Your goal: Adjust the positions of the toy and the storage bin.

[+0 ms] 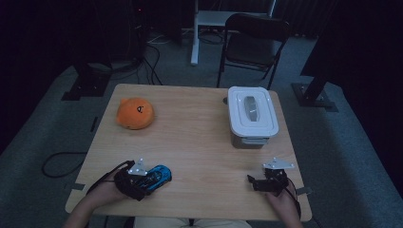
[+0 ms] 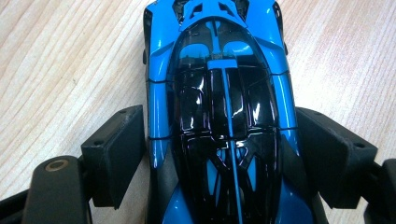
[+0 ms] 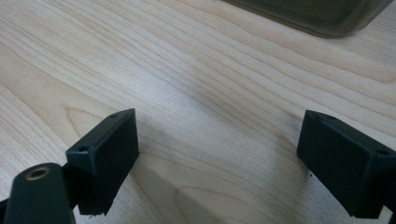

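The blue toy car (image 2: 219, 116) lies on the bench (image 1: 199, 142) at its near left corner, between the jaws of the left gripper (image 1: 142, 179). In the left gripper view the pads stand on either side of the car's body, with a thin gap showing at the left flank and the right pad about at the paint; they do not look pressed in, so the car is judged bracketed rather than gripped. Lifting and carrying it anywhere looks like work not yet done. The right gripper (image 1: 260, 182) hovers wide open and empty over bare wood at the near right, near the lidded box (image 1: 252, 116), whose lid is on. The car is hard glossy plastic, sleek and tapered, with a black canopy. The bench is pale matt woodgrain. An orange plush toy (image 1: 136, 113), soft and rounded, sits well apart at the far left
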Tool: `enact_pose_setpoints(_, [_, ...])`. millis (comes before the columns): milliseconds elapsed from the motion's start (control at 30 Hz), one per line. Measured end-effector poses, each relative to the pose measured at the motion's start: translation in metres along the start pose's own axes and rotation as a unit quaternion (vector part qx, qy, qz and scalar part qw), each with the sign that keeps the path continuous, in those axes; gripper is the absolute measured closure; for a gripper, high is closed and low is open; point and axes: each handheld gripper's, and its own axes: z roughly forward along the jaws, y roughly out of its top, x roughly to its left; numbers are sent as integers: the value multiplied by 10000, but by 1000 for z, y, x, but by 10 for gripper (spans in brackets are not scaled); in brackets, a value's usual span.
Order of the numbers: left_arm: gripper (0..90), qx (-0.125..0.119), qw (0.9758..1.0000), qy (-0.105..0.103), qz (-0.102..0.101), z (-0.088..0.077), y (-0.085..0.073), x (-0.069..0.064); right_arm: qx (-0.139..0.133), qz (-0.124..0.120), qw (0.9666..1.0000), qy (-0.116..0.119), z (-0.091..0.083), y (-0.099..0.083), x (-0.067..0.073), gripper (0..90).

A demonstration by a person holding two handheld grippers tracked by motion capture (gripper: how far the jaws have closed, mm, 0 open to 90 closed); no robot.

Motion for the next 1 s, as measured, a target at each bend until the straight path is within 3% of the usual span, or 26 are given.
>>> enact_pose_setpoints(200, [202, -55, 9999, 100, -126, -5, 4, -1, 0, -1, 10000, 0, 0, 0, 0, 121])
enact_pose_setpoints(367, [197, -112, 9997, 63, -217, -10, 7, -1, -1, -1, 10000, -1, 0, 0, 0, 121])
enact_pose_setpoints(633, [196, -485, 9976, 220, -445, -24, 14, 10, -1, 2, 10000, 0, 0, 0, 0, 121])
enact_pose_setpoints(833, [197, -583, 9942, 534, -727, -29, 12, 29, 1, -1, 10000, -1, 0, 0, 0, 121])
enact_pose_setpoints(1000, [197, -710, 9885, 823, -1053, -34, 5, 51, 0, 2, 10000, 0, 0, 0, 0, 121])
